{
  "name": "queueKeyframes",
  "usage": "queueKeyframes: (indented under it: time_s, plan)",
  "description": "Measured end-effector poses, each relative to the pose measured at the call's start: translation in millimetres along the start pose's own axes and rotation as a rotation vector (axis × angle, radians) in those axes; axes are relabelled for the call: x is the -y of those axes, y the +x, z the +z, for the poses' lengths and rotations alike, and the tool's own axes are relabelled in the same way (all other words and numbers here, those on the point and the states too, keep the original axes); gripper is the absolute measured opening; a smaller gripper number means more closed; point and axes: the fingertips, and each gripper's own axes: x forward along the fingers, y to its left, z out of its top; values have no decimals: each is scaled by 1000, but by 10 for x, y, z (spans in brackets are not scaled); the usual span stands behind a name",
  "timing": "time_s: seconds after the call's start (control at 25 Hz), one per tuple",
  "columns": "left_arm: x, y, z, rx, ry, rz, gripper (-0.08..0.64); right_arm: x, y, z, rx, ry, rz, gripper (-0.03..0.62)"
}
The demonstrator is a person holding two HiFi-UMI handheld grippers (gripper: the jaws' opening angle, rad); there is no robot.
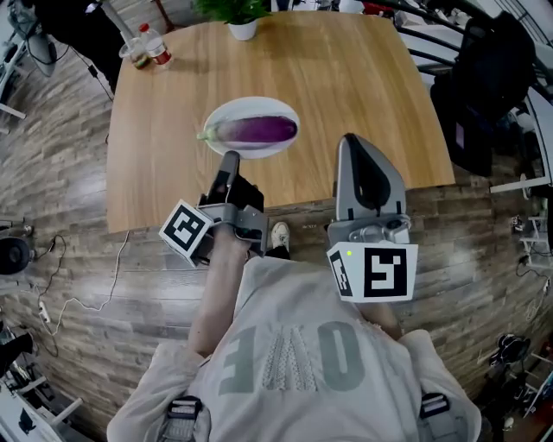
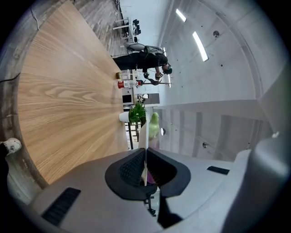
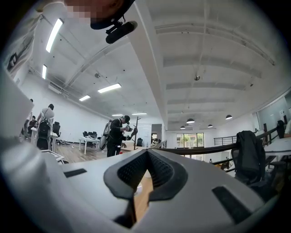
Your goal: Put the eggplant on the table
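Note:
A purple eggplant (image 1: 257, 129) with a green stem lies on a white plate (image 1: 251, 107) over the near part of the wooden table (image 1: 346, 78). My left gripper (image 1: 230, 160) is rolled on its side and shut on the plate's near rim. In the left gripper view the plate (image 2: 143, 134) runs edge-on out of the closed jaws (image 2: 145, 152), a little off the tabletop, with the eggplant's green end (image 2: 154, 125) beyond. My right gripper (image 1: 349, 141) reaches over the table's front edge to the right of the plate, shut with nothing in it (image 3: 148, 152).
A potted plant (image 1: 240, 17) stands at the table's far edge and bottles (image 1: 149, 47) at its far left corner. A black bag on a chair (image 1: 488, 78) sits right of the table. Cables lie on the floor at left. A person (image 2: 154, 63) stands far off.

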Motion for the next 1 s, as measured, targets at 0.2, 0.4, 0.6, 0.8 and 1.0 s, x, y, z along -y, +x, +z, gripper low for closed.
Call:
queueKeyframes:
  time_s: [0.2,0.4,0.6,0.8,1.0]
  plan:
    - [-67,394,144,-26,-1,9,20,12,439,-73,3,-5,6,18]
    - [-85,643,254,-38,-8,10,20,14,766,-140,-6,6,17,18]
    - [-65,800,314,-32,-10,1,20,34,901,-161,-16,-3,24,18]
    - [-102,857,205,-19,-13,8,20,145,949,-207,-31,-8,43,18]
    - [-106,959,43,-7,-28,13,20,308,1053,-208,-34,-14,72,18]
